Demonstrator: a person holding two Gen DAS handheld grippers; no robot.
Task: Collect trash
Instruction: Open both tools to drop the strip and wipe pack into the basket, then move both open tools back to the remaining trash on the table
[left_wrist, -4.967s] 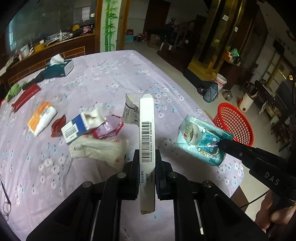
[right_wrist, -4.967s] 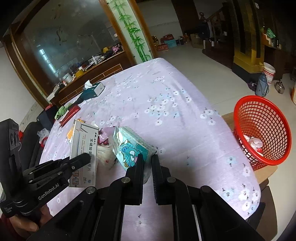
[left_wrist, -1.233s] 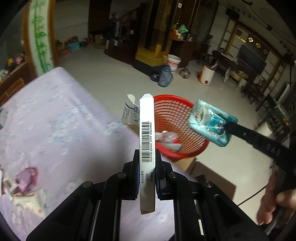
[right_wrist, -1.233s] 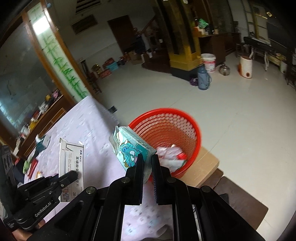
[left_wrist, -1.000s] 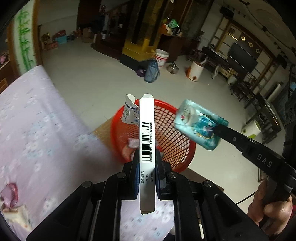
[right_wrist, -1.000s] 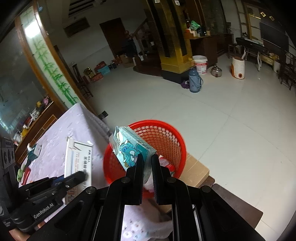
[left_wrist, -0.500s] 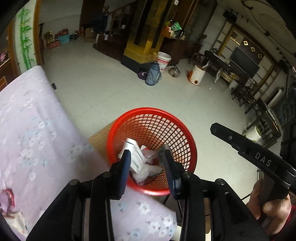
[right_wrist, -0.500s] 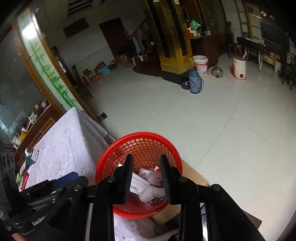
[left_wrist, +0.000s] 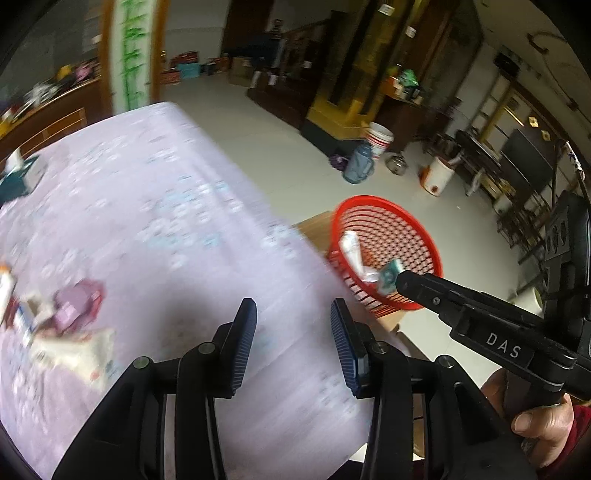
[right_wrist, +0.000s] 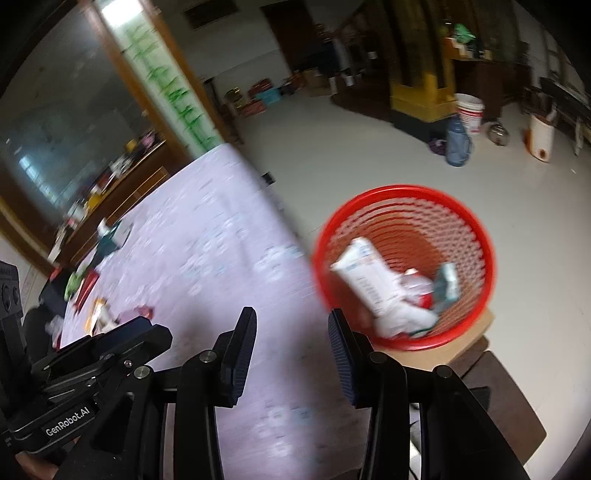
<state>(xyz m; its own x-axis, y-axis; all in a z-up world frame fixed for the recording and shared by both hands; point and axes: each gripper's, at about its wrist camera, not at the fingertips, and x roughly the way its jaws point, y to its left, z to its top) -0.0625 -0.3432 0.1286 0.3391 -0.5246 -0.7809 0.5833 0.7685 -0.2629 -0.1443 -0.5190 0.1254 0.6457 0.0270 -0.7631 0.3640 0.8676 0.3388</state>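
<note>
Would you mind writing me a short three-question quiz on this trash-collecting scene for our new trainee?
1. True or false: the left gripper is open and holds nothing.
2. Multiple choice: where does the white box lie? A) on the tablecloth B) inside the red basket C) between the right gripper's fingers
3. Fill in: the teal packet rests beside the white box in the ____.

Key: 1 true. 2 B. 3 red basket. The right gripper is also open and empty, while more wrappers remain on the purple tablecloth.
</note>
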